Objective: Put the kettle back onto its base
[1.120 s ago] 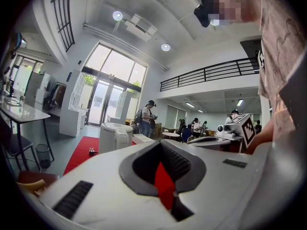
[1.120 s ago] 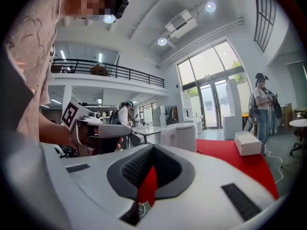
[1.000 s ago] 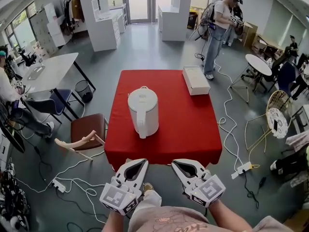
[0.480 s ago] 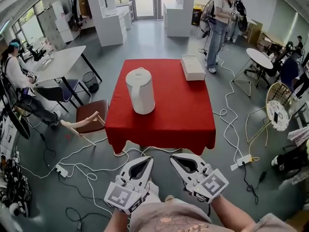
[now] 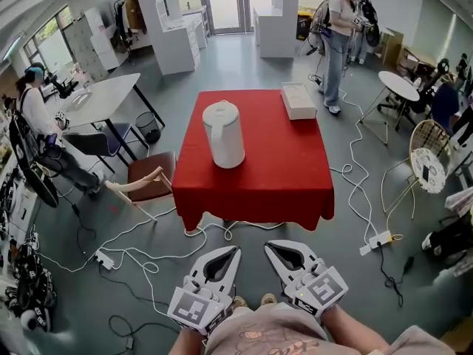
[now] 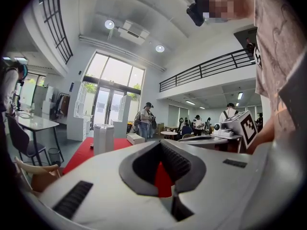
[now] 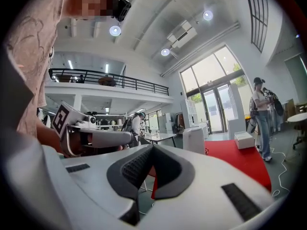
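A white kettle (image 5: 224,133) stands upright on the red-clothed table (image 5: 281,176), left of its middle, handle turned towards me. I cannot make out a separate base under it. Both grippers hang low in the head view, over the floor and well short of the table's near edge. My left gripper (image 5: 235,250) and right gripper (image 5: 268,247) point at the table side by side, jaws shut and empty. The kettle (image 6: 103,139) shows far off in the left gripper view beyond my left gripper (image 6: 160,143), and the kettle (image 7: 194,140) also shows past my right gripper (image 7: 152,146).
A flat white box (image 5: 298,100) lies at the table's far right corner. A brown-seated chair (image 5: 148,186) stands at the table's left side. Cables (image 5: 140,265) and a power strip (image 5: 377,240) trail over the floor. People stand beyond the table (image 5: 336,35); one sits at left (image 5: 37,124).
The table and kettle have drawn farther away and higher in the head view. Both grippers, earlier at the table's near edge, now hang over the floor, still shut.
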Tool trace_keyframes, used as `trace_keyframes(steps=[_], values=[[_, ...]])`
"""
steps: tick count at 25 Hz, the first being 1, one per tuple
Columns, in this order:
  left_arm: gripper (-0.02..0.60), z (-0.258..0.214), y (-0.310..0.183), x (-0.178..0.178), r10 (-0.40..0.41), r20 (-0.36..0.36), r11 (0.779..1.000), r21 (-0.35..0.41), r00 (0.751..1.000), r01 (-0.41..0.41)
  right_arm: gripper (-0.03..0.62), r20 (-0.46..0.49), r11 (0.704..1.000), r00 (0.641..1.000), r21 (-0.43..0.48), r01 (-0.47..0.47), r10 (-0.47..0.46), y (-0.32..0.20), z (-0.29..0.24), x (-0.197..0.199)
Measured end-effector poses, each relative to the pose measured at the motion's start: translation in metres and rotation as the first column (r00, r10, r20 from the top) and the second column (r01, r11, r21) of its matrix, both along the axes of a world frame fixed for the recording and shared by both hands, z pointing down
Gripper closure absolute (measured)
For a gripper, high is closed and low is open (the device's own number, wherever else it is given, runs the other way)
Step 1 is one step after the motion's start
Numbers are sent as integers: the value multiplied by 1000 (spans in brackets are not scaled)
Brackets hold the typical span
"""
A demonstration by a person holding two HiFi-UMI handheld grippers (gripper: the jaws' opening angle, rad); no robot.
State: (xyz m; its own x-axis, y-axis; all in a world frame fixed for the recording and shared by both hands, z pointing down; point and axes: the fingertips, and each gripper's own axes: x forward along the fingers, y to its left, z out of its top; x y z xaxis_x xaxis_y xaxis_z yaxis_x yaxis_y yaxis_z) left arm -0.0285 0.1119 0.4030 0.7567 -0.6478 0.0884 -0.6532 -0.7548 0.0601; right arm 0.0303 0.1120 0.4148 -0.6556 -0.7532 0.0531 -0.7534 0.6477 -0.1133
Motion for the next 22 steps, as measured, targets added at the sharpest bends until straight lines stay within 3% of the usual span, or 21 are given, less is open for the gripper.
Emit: trace_keyframes(steps=[7,13,17,22], values=[[584,2,17,-9,11,22,998,-62,1000,-9,591,8,1000,1000,14,-15,15,6,-5,-10],[584,6,18,-17,-1,11,998,-68,1000,2,591,-10,1000,1000,10,-2,3,8,-1,-18],[584,3,11,-21,-20,-19,1000,-21,1000,20,591,-13,1000,1000,9,13,-13,5,-2,-20],[584,5,8,-20,-19,-20,1000,-20,1000,18,591,-13,1000,999,5,29,-29,2,1,-23]])
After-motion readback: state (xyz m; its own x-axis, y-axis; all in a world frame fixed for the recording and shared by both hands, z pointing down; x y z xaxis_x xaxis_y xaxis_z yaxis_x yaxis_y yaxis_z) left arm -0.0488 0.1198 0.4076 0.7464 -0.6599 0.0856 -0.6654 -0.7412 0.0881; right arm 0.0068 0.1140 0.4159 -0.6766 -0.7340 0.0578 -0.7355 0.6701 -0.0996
